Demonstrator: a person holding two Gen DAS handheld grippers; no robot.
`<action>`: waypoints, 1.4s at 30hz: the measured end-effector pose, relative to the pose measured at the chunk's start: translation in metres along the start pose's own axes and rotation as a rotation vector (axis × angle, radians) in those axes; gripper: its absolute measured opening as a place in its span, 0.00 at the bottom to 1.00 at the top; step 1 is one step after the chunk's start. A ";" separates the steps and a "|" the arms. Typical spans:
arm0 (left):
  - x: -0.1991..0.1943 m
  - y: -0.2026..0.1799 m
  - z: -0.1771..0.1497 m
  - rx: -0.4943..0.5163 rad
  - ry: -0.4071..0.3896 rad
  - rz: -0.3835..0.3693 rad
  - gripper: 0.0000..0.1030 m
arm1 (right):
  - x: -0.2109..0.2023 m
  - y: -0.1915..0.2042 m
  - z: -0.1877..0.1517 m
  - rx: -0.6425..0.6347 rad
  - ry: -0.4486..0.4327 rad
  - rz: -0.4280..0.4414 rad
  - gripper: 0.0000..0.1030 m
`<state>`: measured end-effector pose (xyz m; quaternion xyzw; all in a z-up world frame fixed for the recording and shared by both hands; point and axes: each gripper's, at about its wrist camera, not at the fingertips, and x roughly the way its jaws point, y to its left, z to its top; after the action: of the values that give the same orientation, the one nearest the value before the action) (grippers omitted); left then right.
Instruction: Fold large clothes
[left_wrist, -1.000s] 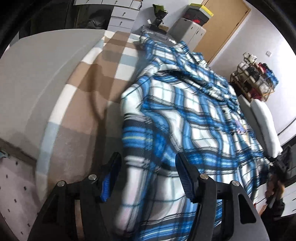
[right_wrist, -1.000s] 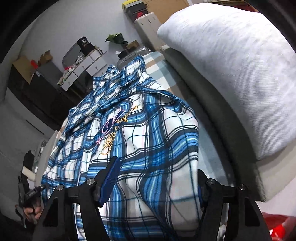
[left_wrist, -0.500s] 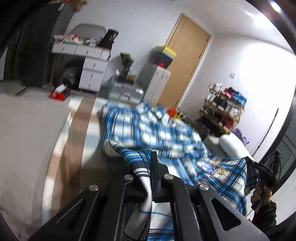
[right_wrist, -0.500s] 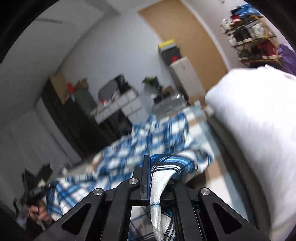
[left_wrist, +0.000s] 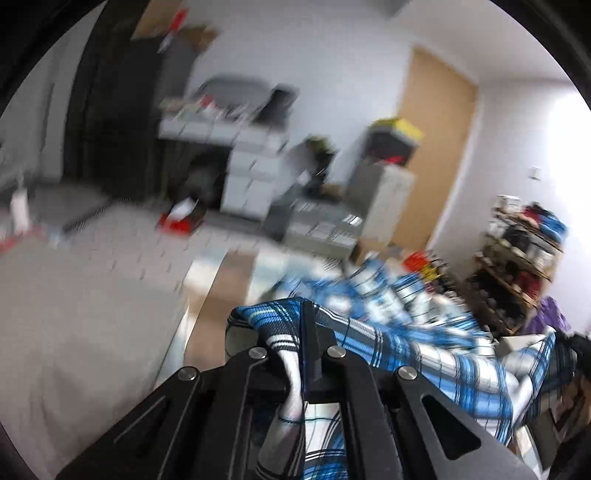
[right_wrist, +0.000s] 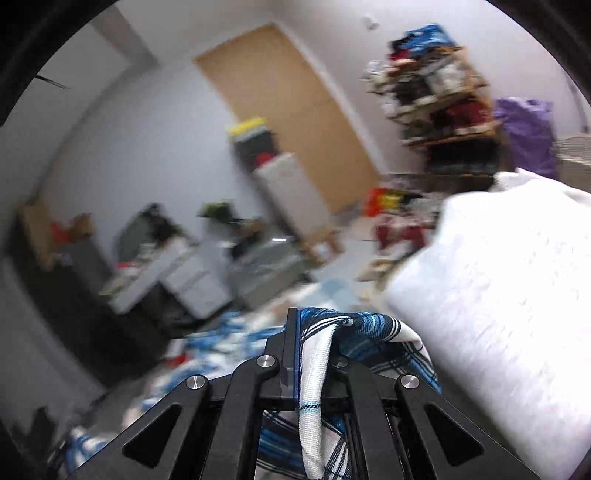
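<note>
Fabric is pinched in both tools: the left gripper (left_wrist: 301, 350) and the right gripper (right_wrist: 314, 354) are each clenched on the hem of the blue plaid shirt (left_wrist: 424, 343), raised off the bed (left_wrist: 92, 332). This looks like the first fold; next, carry the hem toward the bed's far edge and lay it flat.

No legible text (heavy blur)
</note>
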<state>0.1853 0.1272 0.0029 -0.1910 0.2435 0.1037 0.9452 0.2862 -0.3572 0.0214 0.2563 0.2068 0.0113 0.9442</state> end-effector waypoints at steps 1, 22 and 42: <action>0.013 0.008 -0.008 -0.031 0.050 0.014 0.00 | 0.012 -0.004 -0.002 0.007 0.021 -0.038 0.05; 0.080 -0.034 -0.066 0.170 0.410 0.046 0.60 | 0.109 0.003 -0.080 -0.403 0.549 -0.068 0.71; 0.054 -0.044 -0.086 0.393 0.427 0.122 0.29 | 0.051 0.026 -0.129 -0.617 0.571 -0.058 0.49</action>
<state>0.2087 0.0574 -0.0797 -0.0068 0.4634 0.0684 0.8835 0.2844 -0.2661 -0.0864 -0.0580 0.4542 0.1167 0.8813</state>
